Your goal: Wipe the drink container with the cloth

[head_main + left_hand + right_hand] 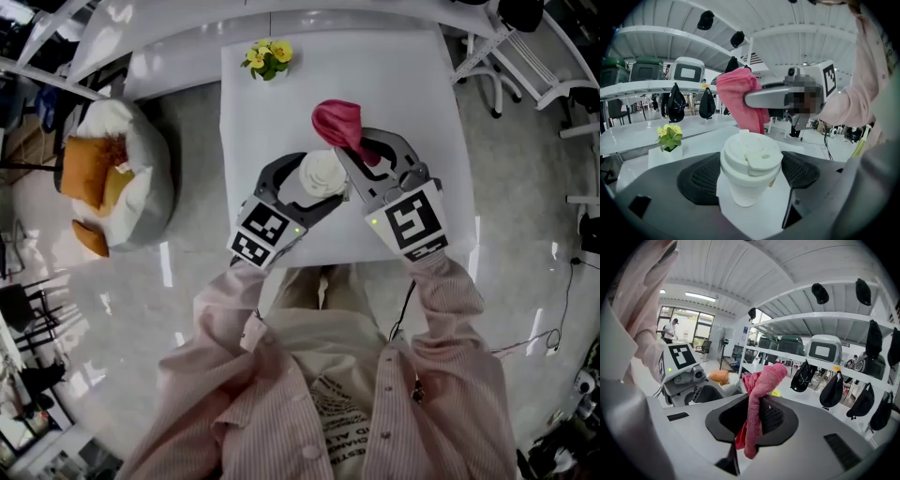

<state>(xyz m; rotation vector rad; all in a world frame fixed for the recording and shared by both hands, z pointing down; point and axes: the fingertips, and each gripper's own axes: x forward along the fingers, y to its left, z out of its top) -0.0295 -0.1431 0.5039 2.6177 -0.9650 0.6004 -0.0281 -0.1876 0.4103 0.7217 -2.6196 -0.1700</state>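
Clasping cup (750,174) in left gripper (322,178), right gripper (752,420) clamped on pink cloth (761,380), both near table (394,84) front edge

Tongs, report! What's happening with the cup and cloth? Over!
Left tongs shut on cup, upright. Right tongs shut on pink cloth, close by the lid; touch unclear. Flower pot far back, not in the way.

Lab hall with white shelves (647,86), crates (687,70)
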